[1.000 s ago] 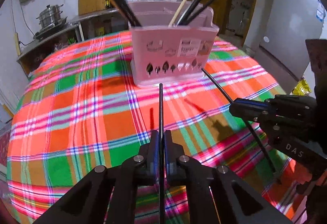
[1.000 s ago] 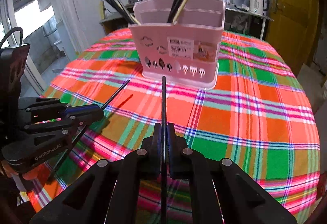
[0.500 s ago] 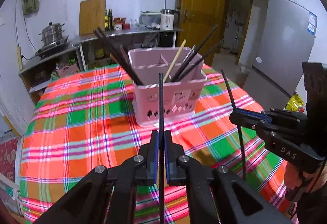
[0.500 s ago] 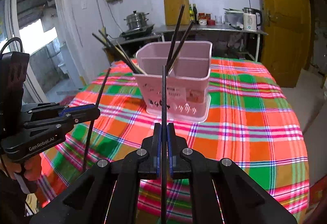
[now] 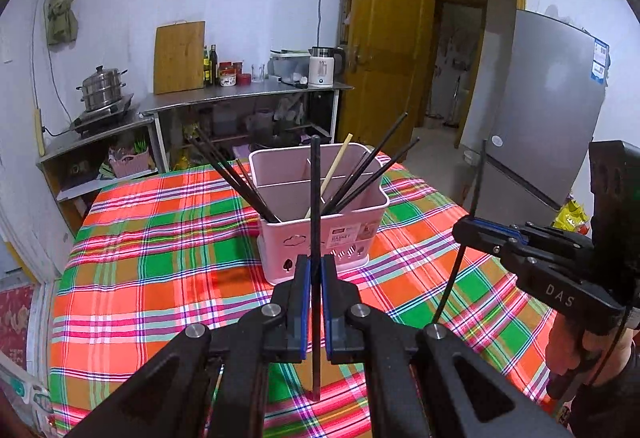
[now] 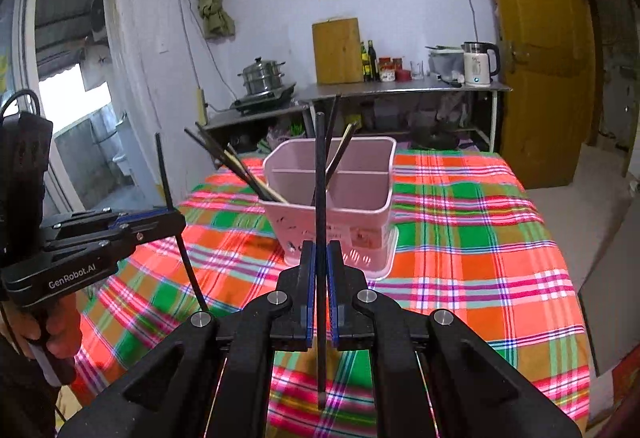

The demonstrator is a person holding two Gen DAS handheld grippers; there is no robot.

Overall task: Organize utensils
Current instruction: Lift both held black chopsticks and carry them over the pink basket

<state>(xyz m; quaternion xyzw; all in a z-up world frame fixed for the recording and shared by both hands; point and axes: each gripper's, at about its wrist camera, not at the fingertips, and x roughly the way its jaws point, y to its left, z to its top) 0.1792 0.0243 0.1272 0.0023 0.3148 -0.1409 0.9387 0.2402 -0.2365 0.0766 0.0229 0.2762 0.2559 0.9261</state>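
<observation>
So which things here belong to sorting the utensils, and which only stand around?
Belong to the job:
- left gripper, shut on a black chopstick
- right gripper, shut on another black chopstick
- pink basket with chopsticks inside

Just standing around:
- kettle
- steamer pot
- cutting board
- fridge

Kettle [image 5: 322, 71], steamer pot [image 5: 101, 88] – fridge [image 5: 548, 110] beside door [image 5: 386, 50].

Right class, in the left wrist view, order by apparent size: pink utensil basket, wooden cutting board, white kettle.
1. pink utensil basket
2. wooden cutting board
3. white kettle

The basket sits nearer the camera, so true sizes stay unsure.
</observation>
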